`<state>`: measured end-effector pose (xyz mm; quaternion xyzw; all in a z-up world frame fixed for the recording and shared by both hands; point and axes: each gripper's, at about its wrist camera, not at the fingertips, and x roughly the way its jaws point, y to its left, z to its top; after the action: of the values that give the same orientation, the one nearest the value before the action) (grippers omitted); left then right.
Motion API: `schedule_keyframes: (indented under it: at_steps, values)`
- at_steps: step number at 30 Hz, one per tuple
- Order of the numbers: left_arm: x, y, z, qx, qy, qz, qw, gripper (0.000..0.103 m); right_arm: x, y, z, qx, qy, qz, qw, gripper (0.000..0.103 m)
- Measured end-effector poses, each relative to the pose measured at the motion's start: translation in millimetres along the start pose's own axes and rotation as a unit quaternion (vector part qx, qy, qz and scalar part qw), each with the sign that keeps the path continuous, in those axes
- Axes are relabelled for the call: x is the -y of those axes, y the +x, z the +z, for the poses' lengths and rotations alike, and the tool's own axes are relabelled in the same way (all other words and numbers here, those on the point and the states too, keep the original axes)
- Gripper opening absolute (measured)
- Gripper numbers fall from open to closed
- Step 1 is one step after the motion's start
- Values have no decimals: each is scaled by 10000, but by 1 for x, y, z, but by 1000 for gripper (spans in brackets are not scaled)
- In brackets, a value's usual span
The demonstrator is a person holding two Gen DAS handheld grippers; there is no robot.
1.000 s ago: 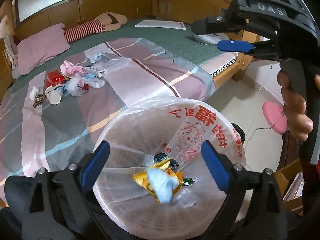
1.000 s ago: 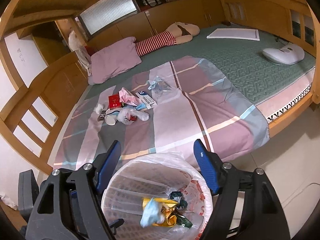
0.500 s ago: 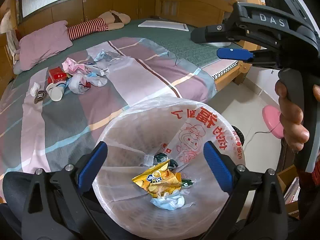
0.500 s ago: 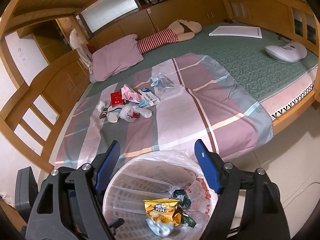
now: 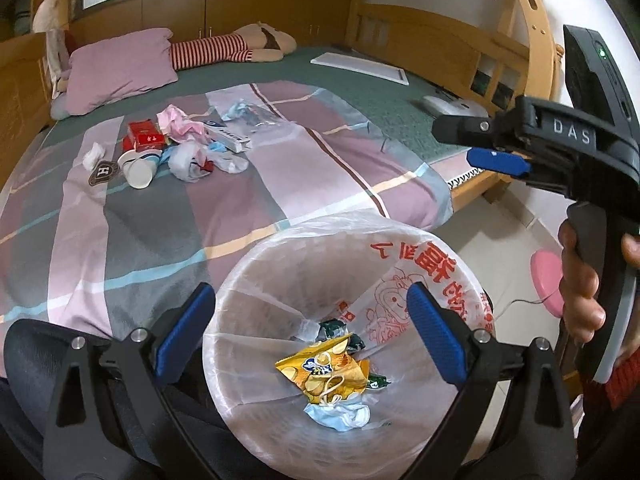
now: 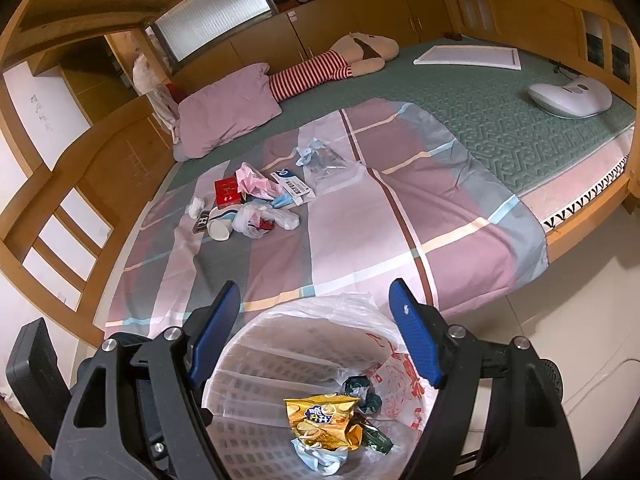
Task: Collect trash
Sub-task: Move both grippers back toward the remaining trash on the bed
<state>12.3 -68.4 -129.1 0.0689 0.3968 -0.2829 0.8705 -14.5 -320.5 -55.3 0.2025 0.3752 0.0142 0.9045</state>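
A white bin lined with a clear bag (image 5: 280,264) (image 6: 260,336) stands on the floor by the bed. In it lie a yellow chip bag (image 5: 324,372) (image 6: 320,420), a blue face mask (image 5: 340,416) (image 6: 316,456) and dark wrappers. My left gripper (image 5: 308,320) hangs open and empty above the bin. My right gripper (image 6: 316,320) is open and empty above it too, and shows in the left wrist view (image 5: 496,160). A trash pile lies far off on the blanket: red box (image 5: 144,138) (image 6: 228,194), paper cup (image 5: 138,170) (image 6: 220,230), pink tissue (image 5: 176,122), white plastic bag (image 6: 252,220).
A purple pillow (image 5: 116,72) (image 6: 228,116) and a striped doll (image 6: 328,68) lie at the bed's head. A white board (image 6: 468,56) and a white device (image 6: 568,96) rest on the green mat. A pink round thing (image 5: 544,280) lies on the floor.
The blue face mask has fallen from above the chip bag to the bin's bottom. Both grippers have risen and tilted toward the bed.
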Motion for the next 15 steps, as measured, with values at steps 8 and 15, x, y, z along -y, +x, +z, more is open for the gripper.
schedule_keyframes:
  at_steps: [8,15]
  values:
    - [-5,-6,1,168,-92,85,9998,89,-8,9,-3,-35,-96,-54,9999,76]
    - [-57,-4,22,443,-537,811,9943,86,-10,23,1,-94,-41,-142,9998,76]
